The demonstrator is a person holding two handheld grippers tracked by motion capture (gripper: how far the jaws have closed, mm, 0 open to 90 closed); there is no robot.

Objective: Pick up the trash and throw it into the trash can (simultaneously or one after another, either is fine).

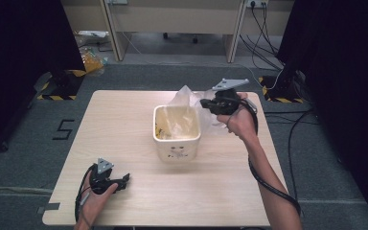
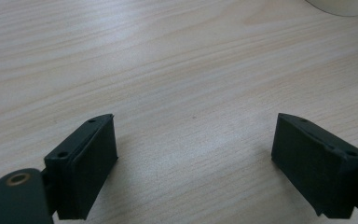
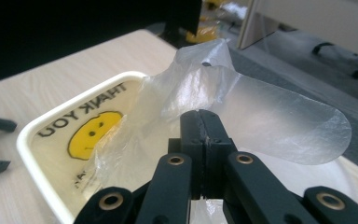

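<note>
Step in hand looks like lining the small cream plastic bin [image 1: 176, 136] at table centre w/ the thin clear plastic bag [image 3: 261, 112]. Right gripper [image 3: 200, 126] jaws pinched together on bag's edge, just right of bin's far rim. Left gripper [image 2: 193, 154] rests near-left, jaws apart, empty. Next prob: drape film over rim w/o tearing

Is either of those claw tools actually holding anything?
Yes: the right gripper has its jaws shut on the thin clear plastic bag, pinching its loose upper edge. The left gripper holds nothing.
</note>
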